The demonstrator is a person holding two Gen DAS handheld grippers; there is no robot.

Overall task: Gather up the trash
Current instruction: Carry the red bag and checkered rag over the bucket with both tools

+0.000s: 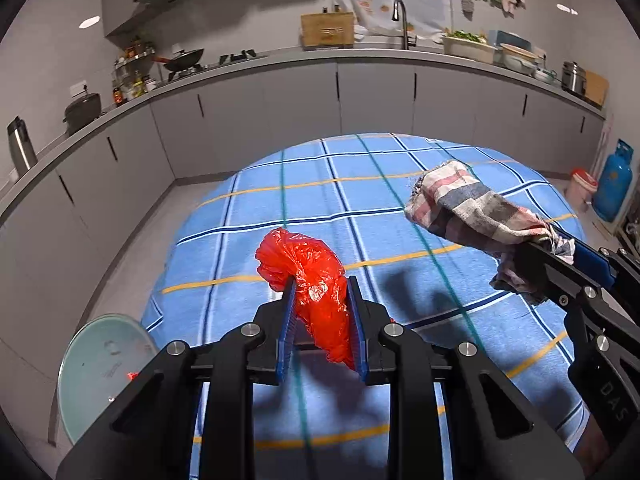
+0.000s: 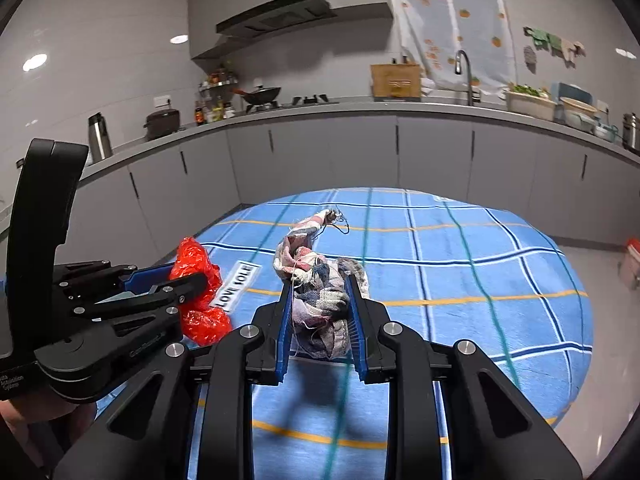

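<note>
My left gripper (image 1: pixel 322 292) is shut on a crumpled red plastic bag (image 1: pixel 308 276), held above the round table with its blue checked cloth (image 1: pixel 360 208). My right gripper (image 2: pixel 320 284) is shut on a bunched striped rag (image 2: pixel 316 284) in pink, grey and white, with loose threads hanging off it. In the left wrist view the rag (image 1: pixel 472 208) and the right gripper's black frame show at the right edge. The right wrist view has the red bag (image 2: pixel 196 268) and the left gripper (image 2: pixel 176 284) at its left side. Both loads hang clear of the cloth.
A round glass stool top (image 1: pixel 100 368) stands beside the table at lower left. Grey kitchen cabinets (image 1: pixel 280 104) curve around the far side, with a wok, pots, a sink tap and bowls on the counter. A blue gas cylinder (image 1: pixel 614 180) and a small bin (image 1: pixel 582 188) stand at right.
</note>
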